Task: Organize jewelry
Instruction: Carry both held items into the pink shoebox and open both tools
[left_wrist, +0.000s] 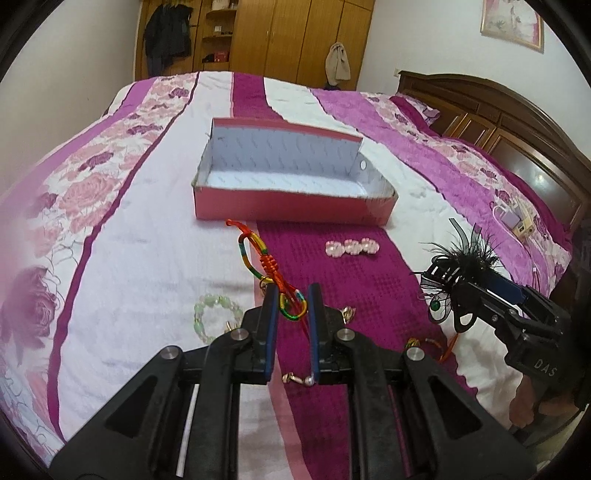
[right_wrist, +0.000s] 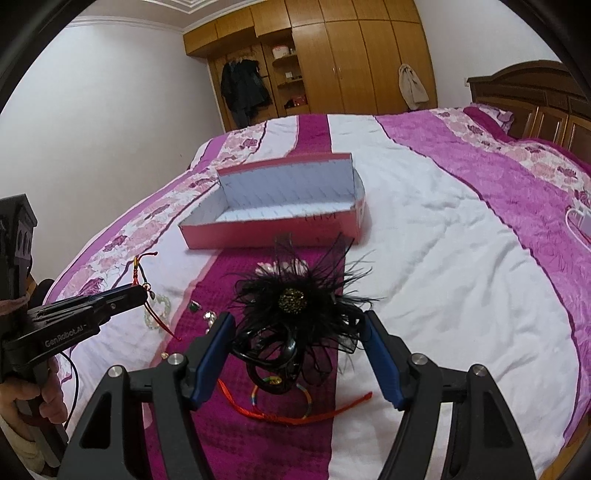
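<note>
An open pink box (left_wrist: 291, 210) with a white inside lies on the bed; it also shows in the right wrist view (right_wrist: 266, 232). My left gripper (left_wrist: 293, 295) straddles a rainbow cord bracelet (left_wrist: 269, 266) with red knots, its pads a small gap apart around the cord. My right gripper (right_wrist: 299, 325) holds a black feather hair clip (right_wrist: 295, 306) above the bed; it shows at the right of the left wrist view (left_wrist: 458, 266). A pink flower clip (left_wrist: 352, 247) and a green bead bracelet (left_wrist: 212, 314) lie near the box.
Small earrings (left_wrist: 299, 378) and another red cord bracelet (right_wrist: 295, 410) lie on the magenta stripe of the quilt (left_wrist: 332, 258). A phone charger (left_wrist: 515, 218) lies at the right by the wooden headboard (left_wrist: 517, 129). A wardrobe (right_wrist: 332, 55) stands behind the bed.
</note>
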